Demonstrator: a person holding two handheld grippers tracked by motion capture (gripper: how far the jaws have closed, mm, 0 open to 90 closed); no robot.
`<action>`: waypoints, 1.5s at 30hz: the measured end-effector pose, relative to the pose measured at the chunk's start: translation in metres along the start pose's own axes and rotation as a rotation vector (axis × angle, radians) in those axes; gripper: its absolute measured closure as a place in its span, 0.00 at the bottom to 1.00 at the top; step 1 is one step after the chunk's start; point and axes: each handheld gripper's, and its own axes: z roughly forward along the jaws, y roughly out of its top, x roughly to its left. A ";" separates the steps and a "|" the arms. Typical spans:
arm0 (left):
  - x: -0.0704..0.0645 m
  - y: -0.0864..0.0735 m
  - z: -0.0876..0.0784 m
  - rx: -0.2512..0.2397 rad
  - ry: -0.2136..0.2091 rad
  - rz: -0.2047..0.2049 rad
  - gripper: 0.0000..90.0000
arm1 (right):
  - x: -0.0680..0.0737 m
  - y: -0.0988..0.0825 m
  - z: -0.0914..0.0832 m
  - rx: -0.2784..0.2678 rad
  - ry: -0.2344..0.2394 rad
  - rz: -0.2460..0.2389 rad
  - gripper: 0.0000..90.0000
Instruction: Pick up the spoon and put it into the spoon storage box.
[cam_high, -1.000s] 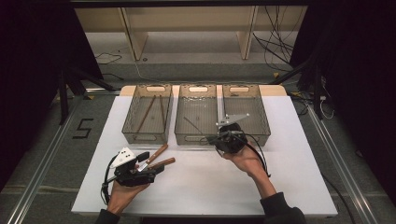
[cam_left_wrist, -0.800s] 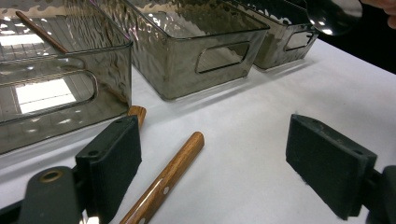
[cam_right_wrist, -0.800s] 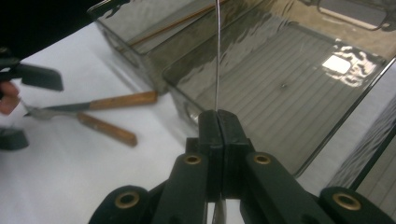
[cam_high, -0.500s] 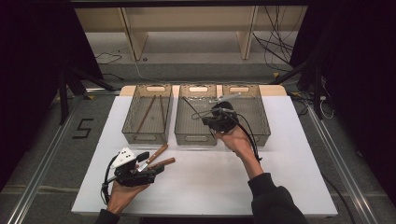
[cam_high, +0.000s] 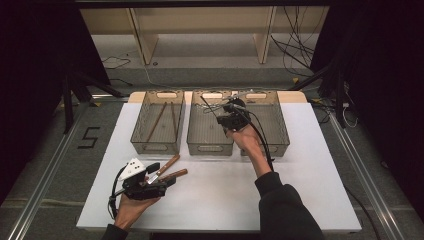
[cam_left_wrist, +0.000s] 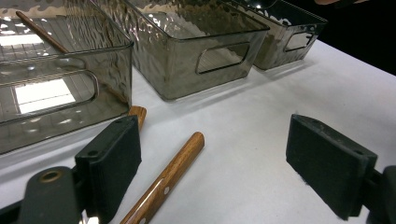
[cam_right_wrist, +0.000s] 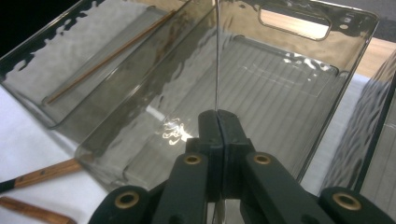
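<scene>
Right gripper (cam_high: 231, 113), upper centre of high view: jaws pressed together, pinching thin metal utensil (cam_right_wrist: 217, 56) edge-on, above middle bin (cam_high: 210, 145). Left gripper (cam_high: 161, 176), lower left: jaws spread, nothing between pads; two wooden-handled knives (cam_high: 168, 165) lie on white table (cam_high: 300, 165) just beside it. Chopsticks (cam_high: 156, 121) rest in left bin (cam_high: 155, 147). Suggested execution: keep utensil level, lower inside bin walls, part jaws only near floor; avoid striking rim.

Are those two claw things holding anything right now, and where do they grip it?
The right gripper pinches a thin metal utensil at its lower end, above the middle bin. The left gripper is open, holding nothing.
</scene>
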 end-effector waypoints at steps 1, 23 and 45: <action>0.000 0.000 0.000 0.000 0.000 0.000 0.20 | -0.001 0.000 0.002 0.002 -0.004 0.005 1.00; 0.001 0.000 -0.001 0.000 0.001 0.004 0.20 | -0.003 -0.002 0.030 0.057 -0.053 0.018 1.00; 0.001 0.000 0.000 0.007 0.003 0.001 0.20 | 0.003 -0.001 0.018 0.011 0.031 -0.006 0.63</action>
